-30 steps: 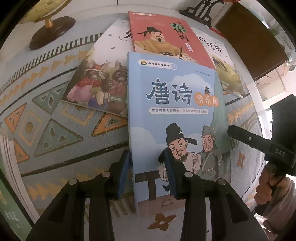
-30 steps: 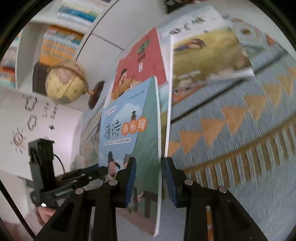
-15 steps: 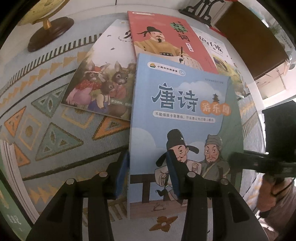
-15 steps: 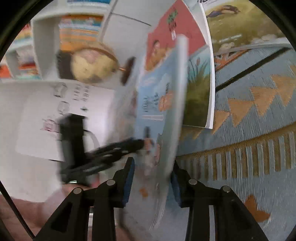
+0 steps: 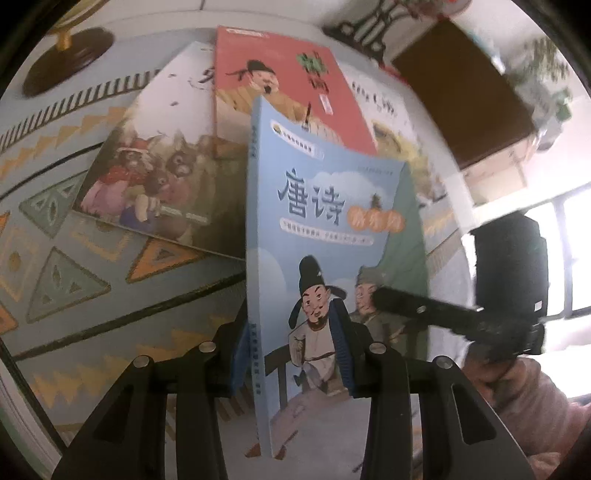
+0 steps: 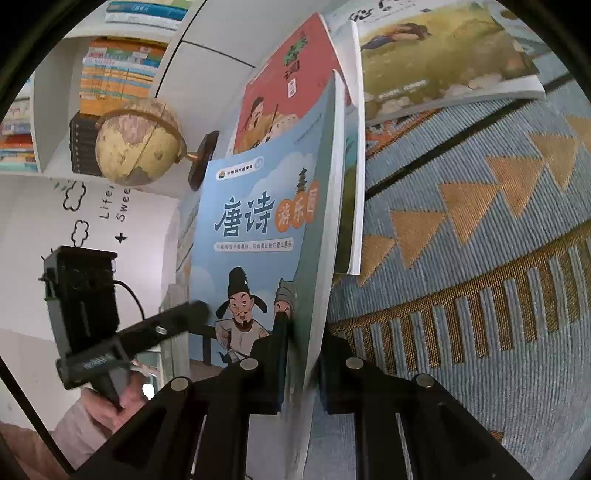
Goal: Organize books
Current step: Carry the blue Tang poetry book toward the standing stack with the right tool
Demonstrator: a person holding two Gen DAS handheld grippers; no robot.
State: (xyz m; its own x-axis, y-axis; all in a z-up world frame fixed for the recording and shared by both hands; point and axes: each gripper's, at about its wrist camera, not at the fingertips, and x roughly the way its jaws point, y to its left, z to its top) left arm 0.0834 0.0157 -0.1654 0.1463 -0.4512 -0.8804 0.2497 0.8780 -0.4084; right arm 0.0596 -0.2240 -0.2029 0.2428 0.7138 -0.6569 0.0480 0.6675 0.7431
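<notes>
A light blue book with two cartoon men on its cover stands raised on edge above the patterned cloth. My left gripper has its jaws closing on the lower part by the spine, pads pressing both sides. In the right wrist view the same blue book shows its page edge between the closing jaws of my right gripper, which also pinch it. Flat behind it lie a red book, an animal picture book and a yellow-green picture book.
A blue and orange patterned cloth covers the table. A globe on a dark wooden base stands at the back left, with shelves of stacked books behind it. A black metal stand and a brown board are at the back right.
The blue book has tipped up from the cloth, its spine now turned toward the left camera. The right gripper's jaws have narrowed onto its page edge.
</notes>
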